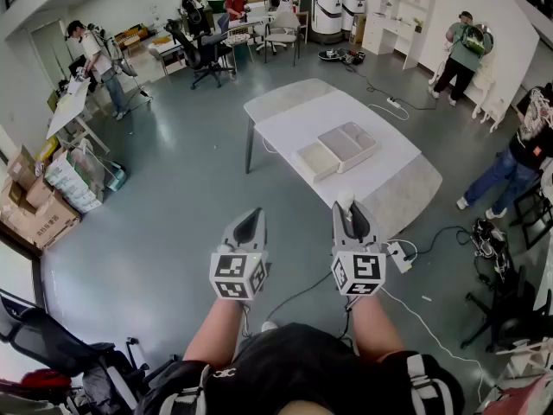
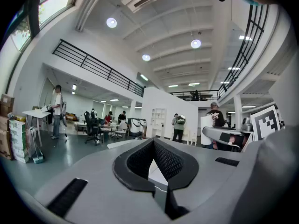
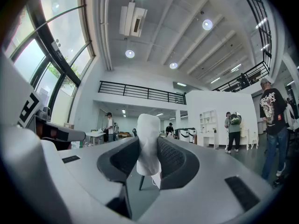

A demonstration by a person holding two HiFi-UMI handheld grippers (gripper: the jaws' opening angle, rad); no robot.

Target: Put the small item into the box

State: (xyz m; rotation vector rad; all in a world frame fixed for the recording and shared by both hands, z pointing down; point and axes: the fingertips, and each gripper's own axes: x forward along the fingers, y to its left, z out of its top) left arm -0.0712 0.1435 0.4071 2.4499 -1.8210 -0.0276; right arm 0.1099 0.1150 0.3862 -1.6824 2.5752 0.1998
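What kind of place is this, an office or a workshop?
Probably an open-plan lab or workshop: a tall hall with a black-railed mezzanine balcony, white work desks and black office chairs with people standing about, and stacked brown cardboard boxes along one wall.

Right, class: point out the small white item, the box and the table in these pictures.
small white item (image 3: 148,141), right gripper view, its middle, where the jaws clamp it.
box (image 1: 340,143), head view, its bare inner floor.
table (image 1: 294,121), head view, bare top near the far-left corner.
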